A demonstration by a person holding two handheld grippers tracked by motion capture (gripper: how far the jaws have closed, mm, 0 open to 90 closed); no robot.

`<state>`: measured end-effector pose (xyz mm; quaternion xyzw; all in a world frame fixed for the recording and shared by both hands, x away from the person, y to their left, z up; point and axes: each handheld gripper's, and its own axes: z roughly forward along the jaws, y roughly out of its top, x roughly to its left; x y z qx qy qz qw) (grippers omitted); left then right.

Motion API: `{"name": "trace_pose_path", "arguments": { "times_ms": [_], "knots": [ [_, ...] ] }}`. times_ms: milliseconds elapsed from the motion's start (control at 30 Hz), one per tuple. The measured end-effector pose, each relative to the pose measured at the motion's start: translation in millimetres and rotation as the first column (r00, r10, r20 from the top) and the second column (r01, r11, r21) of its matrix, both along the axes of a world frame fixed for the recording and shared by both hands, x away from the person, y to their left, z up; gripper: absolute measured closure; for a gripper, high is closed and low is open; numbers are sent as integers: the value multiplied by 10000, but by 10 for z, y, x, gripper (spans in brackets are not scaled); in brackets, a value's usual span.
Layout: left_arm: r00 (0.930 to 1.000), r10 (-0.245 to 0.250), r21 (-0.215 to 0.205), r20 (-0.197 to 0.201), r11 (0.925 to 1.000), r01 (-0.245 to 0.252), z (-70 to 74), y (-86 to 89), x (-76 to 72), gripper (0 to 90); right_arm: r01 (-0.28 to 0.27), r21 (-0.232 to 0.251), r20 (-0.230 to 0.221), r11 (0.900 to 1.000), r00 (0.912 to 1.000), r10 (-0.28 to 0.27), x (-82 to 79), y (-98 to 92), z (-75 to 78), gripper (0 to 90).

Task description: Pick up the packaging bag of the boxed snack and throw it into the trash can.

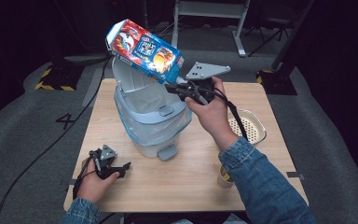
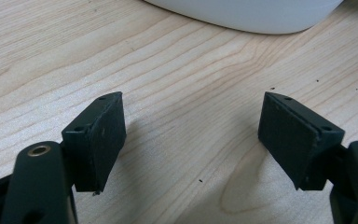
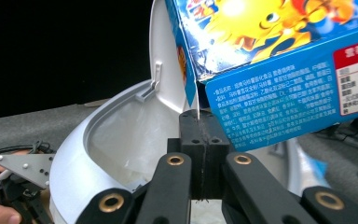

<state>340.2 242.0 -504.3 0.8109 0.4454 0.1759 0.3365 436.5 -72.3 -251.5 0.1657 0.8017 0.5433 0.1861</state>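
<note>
Blue snack box (image 1: pixel 144 50), pinched by a flap in the closed right gripper (image 1: pixel 177 88), slants above the open bin (image 1: pixel 151 119); left gripper (image 1: pixel 121 169) rests open, empty.

Three cameras on my bench: one fixed high, one riding each handheld gripper.

My high view looks forward and down from above the person's side, taking in the whole light wooden table (image 1: pixel 186 186) and the dark floor beyond. My left gripper view sits very close over the tabletop, facing along its own jaws toward the rounded base of the pale grey plastic pedal bin (image 2: pixel 247 14) at its top edge. My right gripper view rides higher, looking level across the bin's open rim (image 3: pixel 81 140) with the bright blue printed cardboard carton (image 3: pixel 279 79) right at the lens. All three share the bin; the high and right views share the carton (image 1: pixel 144 49).
</note>
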Motion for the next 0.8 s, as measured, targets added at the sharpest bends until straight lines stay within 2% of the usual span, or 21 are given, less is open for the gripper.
{"name": "trace_pose_path", "arguments": {
  "times_ms": [133, 400, 433, 500, 567, 667, 800],
  "knots": [
    [10000, 6, -11, -1, 10000, -6, 0, 0, 0, 234, -68, -65, -391, 10000, 9992, 65, 21, 68, -82, 900],
    [10000, 7, -21, -5, 10000, -7, 0, 0, 0, 234, -189, -467, -739, 9987, 9971, 154, 38, 175, -182, 894],
    [10000, 7, -23, -8, 10000, -7, 0, 0, 0, 234, -215, -544, -807, 9983, 9966, 170, 47, 189, -193, 853],
    [10000, 7, -22, -7, 10000, -7, 0, 0, 0, 234, -159, -605, -1080, 9980, 9941, 93, 75, 228, -226, 686],
    [10000, 6, -18, -5, 10000, -6, 0, 1, 0, 233, 59, -568, -987, 9984, 9950, -115, 87, 256, -246, 501],
    [10000, 5, -19, -6, 10000, -5, 0, 1, 0, 234, 128, -300, -1202, 9995, 9926, -163, 68, 228, -229, 412],
    [10000, 12, -24, -2, 10000, -12, -1, 1, 1, 233, -15, -387, -1359, 9993, 9907, -38, 58, 217, -217, 436]
  ]
}}
